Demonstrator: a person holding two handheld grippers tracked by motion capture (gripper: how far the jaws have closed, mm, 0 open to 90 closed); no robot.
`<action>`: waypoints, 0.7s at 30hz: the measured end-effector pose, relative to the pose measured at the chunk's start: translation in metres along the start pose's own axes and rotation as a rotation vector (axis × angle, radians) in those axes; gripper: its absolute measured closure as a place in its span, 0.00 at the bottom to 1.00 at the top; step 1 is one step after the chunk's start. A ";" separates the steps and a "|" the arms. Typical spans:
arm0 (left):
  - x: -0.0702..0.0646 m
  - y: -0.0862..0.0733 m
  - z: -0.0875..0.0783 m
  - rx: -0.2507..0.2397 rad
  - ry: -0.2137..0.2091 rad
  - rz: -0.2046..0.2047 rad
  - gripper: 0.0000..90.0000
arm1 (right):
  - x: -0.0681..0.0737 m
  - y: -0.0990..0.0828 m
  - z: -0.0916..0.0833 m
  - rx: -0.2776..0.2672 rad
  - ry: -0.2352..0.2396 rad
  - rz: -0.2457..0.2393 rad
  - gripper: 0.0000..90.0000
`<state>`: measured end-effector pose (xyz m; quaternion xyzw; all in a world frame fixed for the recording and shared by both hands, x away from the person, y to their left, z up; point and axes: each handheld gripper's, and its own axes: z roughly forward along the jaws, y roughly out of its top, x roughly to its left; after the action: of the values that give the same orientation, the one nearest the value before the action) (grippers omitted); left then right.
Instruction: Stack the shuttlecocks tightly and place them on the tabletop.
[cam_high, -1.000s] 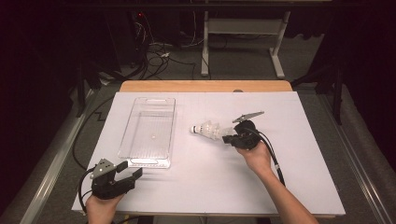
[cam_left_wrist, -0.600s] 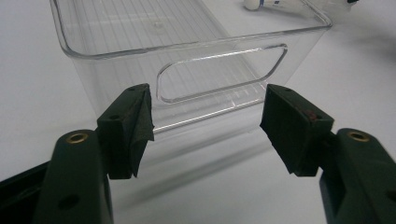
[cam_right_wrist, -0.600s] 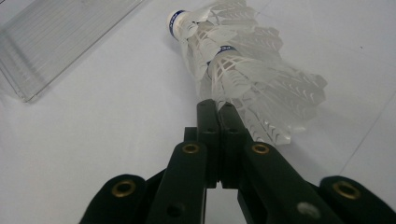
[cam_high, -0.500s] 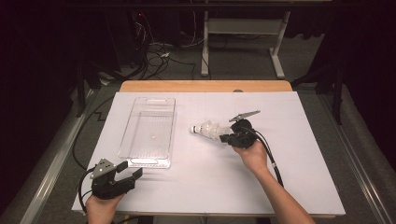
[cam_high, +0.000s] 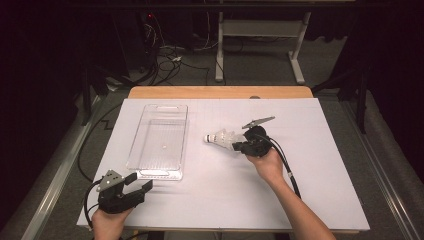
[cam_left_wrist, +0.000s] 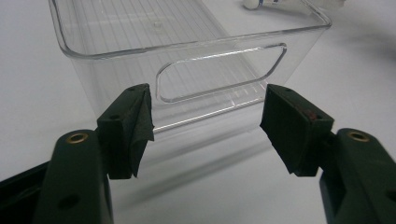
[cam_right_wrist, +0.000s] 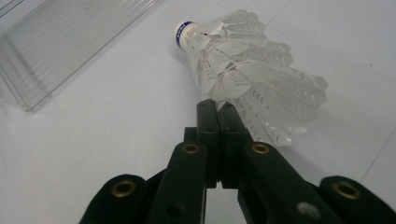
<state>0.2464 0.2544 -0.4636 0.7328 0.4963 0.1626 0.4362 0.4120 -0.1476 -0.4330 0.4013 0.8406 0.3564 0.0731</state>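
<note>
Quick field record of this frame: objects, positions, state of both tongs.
surface: white table
bin: clear plastic bin, empty, left of centre
shuttlecock: white shuttlecock on its side, cork toward the bin, right of it
right tongs: right tongs closed on the feather skirt edge
left tongs: left tongs open, facing the bin's near end with the handle cutout, not touching
cables: one trails from each tool

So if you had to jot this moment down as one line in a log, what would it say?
left claw: open, facing clear bin | right claw: shut on shuttlecock feathers | shuttlecock: right of bin, on white table
</note>
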 end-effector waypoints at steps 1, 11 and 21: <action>0.000 0.000 0.000 0.000 0.000 0.000 0.38 | 0.000 0.000 0.000 0.002 -0.001 0.002 1.00; 0.000 0.000 0.000 0.001 -0.002 -0.001 0.38 | -0.004 0.000 0.005 0.004 -0.004 0.006 1.00; 0.000 0.000 0.000 0.000 -0.001 -0.003 0.38 | -0.005 0.000 0.008 0.003 -0.014 0.008 1.00</action>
<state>0.2467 0.2546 -0.4638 0.7323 0.4969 0.1616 0.4367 0.4186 -0.1465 -0.4394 0.4071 0.8391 0.3525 0.0768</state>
